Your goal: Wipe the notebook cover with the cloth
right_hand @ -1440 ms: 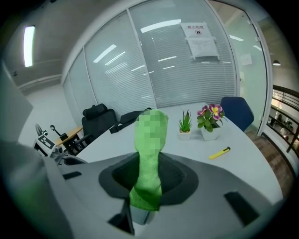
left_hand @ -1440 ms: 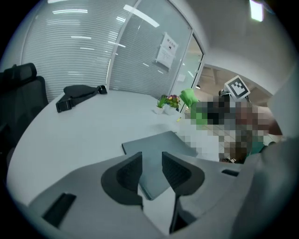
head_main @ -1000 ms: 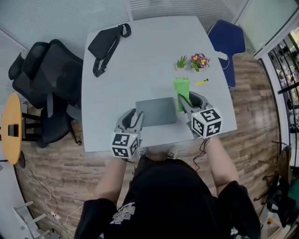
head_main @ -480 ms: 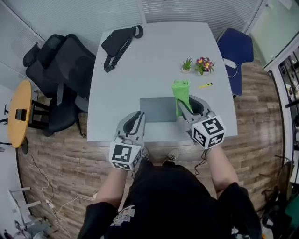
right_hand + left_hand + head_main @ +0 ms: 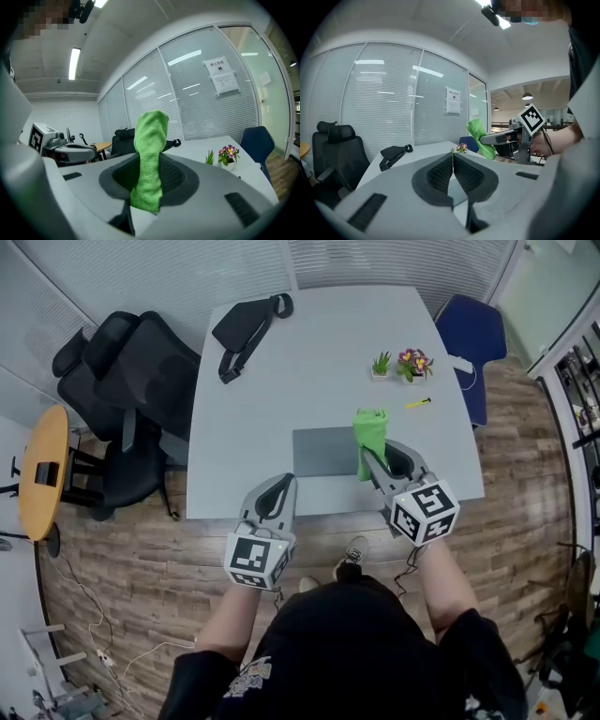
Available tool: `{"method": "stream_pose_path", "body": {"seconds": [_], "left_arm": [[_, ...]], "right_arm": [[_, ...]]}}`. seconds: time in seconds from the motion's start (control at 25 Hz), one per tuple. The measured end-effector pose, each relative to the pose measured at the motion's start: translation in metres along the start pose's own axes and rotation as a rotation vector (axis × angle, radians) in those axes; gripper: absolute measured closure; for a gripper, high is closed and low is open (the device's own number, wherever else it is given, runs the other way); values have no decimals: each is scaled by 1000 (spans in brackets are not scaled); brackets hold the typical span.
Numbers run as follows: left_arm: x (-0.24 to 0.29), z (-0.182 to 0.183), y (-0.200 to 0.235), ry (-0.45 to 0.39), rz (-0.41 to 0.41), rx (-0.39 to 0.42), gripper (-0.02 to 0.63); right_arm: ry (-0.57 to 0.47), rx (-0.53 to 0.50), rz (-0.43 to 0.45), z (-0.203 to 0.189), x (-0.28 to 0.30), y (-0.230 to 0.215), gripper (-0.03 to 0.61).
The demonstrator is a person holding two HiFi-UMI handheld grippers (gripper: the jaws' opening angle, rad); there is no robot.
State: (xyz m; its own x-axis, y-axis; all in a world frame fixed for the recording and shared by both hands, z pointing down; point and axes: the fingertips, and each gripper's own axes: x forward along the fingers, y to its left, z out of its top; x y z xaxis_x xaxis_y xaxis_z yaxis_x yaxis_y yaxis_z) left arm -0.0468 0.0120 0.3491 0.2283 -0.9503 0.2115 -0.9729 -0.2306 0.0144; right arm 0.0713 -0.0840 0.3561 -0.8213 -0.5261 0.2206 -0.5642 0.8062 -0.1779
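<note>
1. A person stands at the near edge of a white table (image 5: 281,381), holding a two-jaw gripper in each hand.
2. The right gripper (image 5: 367,457) is clenched on a bright green cloth (image 5: 370,430). The cloth stands up out of the jaws as a folded roll, with a short end hanging below them.
3. The left gripper (image 5: 283,481) has just been closing its jaws. They now meet with nothing between them. It hovers over the table's near edge, left of the notebook and apart from it.
4. The grey notebook (image 5: 323,452) lies flat and closed near the table's near edge, between the two grippers.
5. From above, the cloth overlaps the notebook's right edge. Whether it touches the cover cannot be told.
6. Farther back on the right are two small potted plants (image 5: 398,364) and a yellow pen (image 5: 417,403).
7. At the far left lies a black bag (image 5: 246,324) with a strap.
8. A black office chair (image 5: 141,381) stands left of the table, and a blue chair (image 5: 473,329) at its far right.
</note>
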Motion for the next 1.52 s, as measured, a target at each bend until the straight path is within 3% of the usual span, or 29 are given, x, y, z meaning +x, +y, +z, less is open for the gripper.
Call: {"method": "stream_pose_path", "body": {"seconds": [0.44,0.76,1.04,1.52], "left_arm": [[-94,-32,-10,-12,-88,-36,606],[-130,-50,-26,-5,-152,-71,606],[-128,-47,-50,-14,-168,-77,606],[-110,-26,-71,-29,-110,-92,606]], "right_arm": [[-1,12,-80,-35,-50,94,468],[37,27,-137,-60,-85,134,468],[46,6,-124,-62,-105,139,468],[24,-2,-43,-48,-112,117,468]]}}
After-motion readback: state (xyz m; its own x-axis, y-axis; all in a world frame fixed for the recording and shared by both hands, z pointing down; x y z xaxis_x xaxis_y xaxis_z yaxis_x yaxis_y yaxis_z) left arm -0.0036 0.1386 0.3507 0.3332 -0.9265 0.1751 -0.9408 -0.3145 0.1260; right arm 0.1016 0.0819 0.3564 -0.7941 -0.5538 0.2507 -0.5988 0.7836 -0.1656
